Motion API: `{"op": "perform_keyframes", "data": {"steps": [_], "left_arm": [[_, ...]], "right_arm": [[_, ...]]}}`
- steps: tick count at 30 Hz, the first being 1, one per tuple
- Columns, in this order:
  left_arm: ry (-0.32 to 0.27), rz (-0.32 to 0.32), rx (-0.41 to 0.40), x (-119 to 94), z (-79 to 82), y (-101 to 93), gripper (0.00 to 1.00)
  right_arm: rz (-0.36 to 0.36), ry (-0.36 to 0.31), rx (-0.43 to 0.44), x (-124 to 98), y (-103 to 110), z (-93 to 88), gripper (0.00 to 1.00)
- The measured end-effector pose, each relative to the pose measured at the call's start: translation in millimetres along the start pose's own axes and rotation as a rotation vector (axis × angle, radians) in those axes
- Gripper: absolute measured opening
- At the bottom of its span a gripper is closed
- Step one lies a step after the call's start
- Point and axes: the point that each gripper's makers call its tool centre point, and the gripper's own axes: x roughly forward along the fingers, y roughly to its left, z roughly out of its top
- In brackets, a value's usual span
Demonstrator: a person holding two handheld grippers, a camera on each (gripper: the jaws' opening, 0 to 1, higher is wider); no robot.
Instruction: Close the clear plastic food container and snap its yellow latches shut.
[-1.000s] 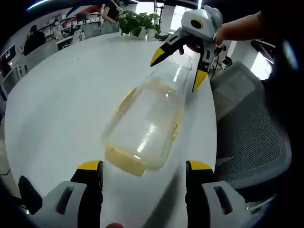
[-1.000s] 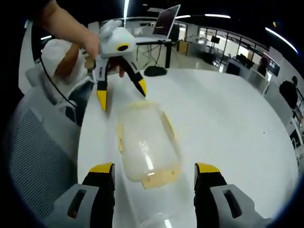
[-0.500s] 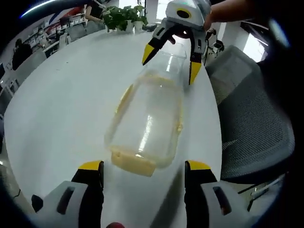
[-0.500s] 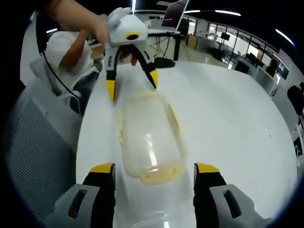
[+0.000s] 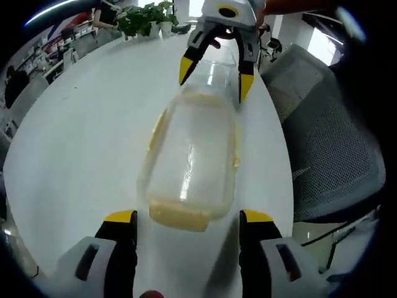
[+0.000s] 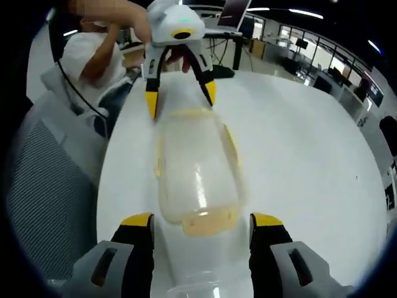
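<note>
A clear plastic food container (image 5: 192, 155) (image 6: 195, 167) with yellow latches lies lengthwise on the white table (image 5: 80, 136), its lid resting on top. In the left gripper view a yellow end latch (image 5: 178, 217) sits between the tips of my left gripper (image 5: 189, 217), which is open. My right gripper (image 5: 215, 77) stands open at the container's far end, one jaw on each side of it. In the right gripper view my right gripper (image 6: 202, 220) frames the other end latch (image 6: 205, 223). My left gripper (image 6: 180, 98) straddles the opposite end. Side latches (image 6: 229, 139) stick outward.
A grey mesh chair (image 5: 335, 155) (image 6: 43, 186) stands along the table edge beside the container. Potted plants (image 5: 146, 15) sit at the table's far end, and a laptop (image 6: 239, 9) stands on a desk beyond the table. A person's hand (image 6: 111, 12) holds the left gripper.
Both grippers have closed in on the container's two ends and lined up with its long axis. The container has stayed in place and both grippers remain open.
</note>
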Motion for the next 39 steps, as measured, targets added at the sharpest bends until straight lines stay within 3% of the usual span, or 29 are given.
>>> {"op": "perform_keyframes", "data": {"steps": [8, 16, 30, 37, 39], "left_arm": [[0.046, -0.023, 0.055, 0.8, -5.8, 0.6, 0.64], [0.096, -0.025, 0.112, 6.8, -8.0, 3.8, 0.62], [0.133, -0.037, 0.160, 8.7, -7.9, 7.5, 0.60], [0.131, -0.043, 0.177, 7.9, -7.8, 8.5, 0.54], [0.148, -0.043, 0.153, 7.8, -7.6, 8.5, 0.55]], "right_arm": [[0.011, 0.008, 0.013, 3.4, -2.7, 0.2, 0.59], [0.026, 0.034, -0.028, 7.8, -3.4, -0.2, 0.57], [0.037, 0.039, -0.052, 12.8, -4.6, 2.6, 0.55], [0.052, 0.050, -0.050, 13.0, -5.4, 1.3, 0.53], [0.056, 0.057, -0.055, 12.7, -5.6, 1.2, 0.53]]}}
